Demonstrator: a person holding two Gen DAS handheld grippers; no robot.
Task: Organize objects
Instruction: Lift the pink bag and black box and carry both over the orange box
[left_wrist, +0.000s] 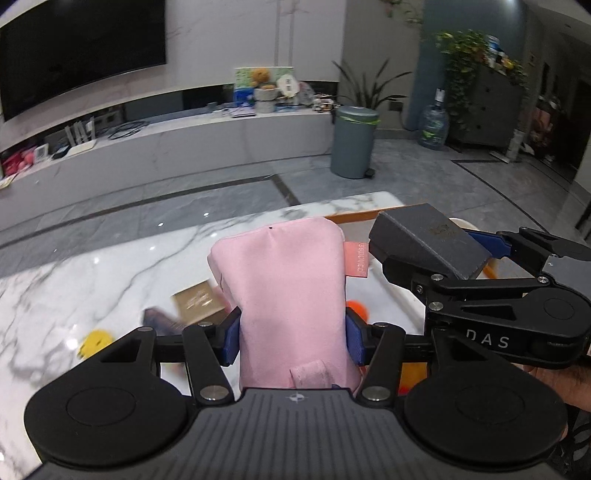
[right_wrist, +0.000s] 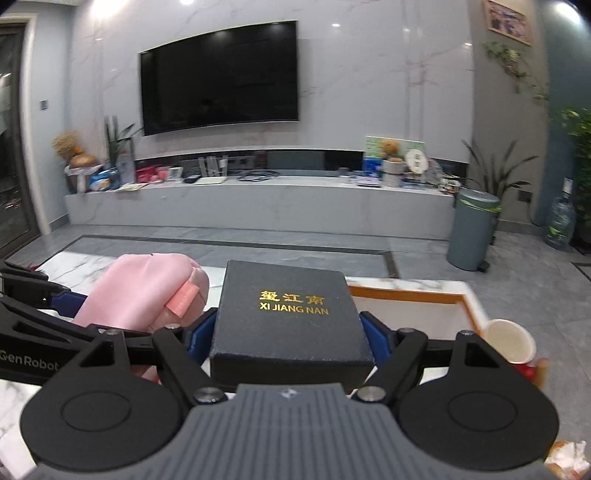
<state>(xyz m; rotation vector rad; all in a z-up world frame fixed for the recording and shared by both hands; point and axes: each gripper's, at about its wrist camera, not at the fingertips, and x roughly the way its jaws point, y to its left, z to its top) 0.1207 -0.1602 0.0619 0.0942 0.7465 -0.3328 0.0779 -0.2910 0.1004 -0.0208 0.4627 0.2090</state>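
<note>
— Where's the pouch (left_wrist: 291, 295)?
— Between the left gripper's (left_wrist: 293, 338) fingers, above the table (left_wrist: 110, 258). The box (right_wrist: 288, 314) sits between the right gripper's (right_wrist: 288, 341) fingers, just right of the pouch.
— Under them?
— A tray (right_wrist: 417, 291) on the table's right part, a cup (right_wrist: 509, 341) by its right rim.
— Further back?
— Floor, then a bench (right_wrist: 258, 201) under the TV (right_wrist: 221, 74), a bin (right_wrist: 472, 229) at its right end.

Home living room. Wall-mounted TV (right_wrist: 219, 75) above a long marble media bench (right_wrist: 258, 201); houseplants (right_wrist: 495, 173), pedal bin (right_wrist: 472, 232), water jug (right_wrist: 560, 221) on tiled floor (left_wrist: 147, 206).
</note>
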